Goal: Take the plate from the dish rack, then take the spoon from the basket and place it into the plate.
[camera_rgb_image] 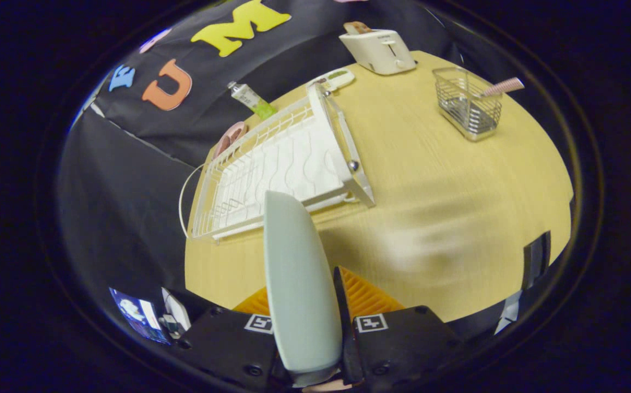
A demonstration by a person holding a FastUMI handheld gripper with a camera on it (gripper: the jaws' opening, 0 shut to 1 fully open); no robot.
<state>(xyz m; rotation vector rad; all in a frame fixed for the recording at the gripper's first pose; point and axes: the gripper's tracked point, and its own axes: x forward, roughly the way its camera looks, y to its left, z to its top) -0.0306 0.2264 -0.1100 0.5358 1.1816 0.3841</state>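
Note:
My gripper [305, 305] is shut on a pale grey-green plate [293, 273], which stands edge-on between the fingers and rises above the wooden table [446, 180]. Just beyond the plate lies the white wire dish rack [277, 169], tilted in this view and with nothing in its slots. Farther off, beyond the fingers to the right, stands a small wire basket [468, 103]. A spoon's pink striped handle [504, 86] sticks out of its top.
A cream toaster [378, 50] sits at the table's far edge. Near the rack's far end lie a green-and-white tube [251, 100], a small white device [334, 80] and a pink object [229, 139]. A screen [138, 316] glows low at the left.

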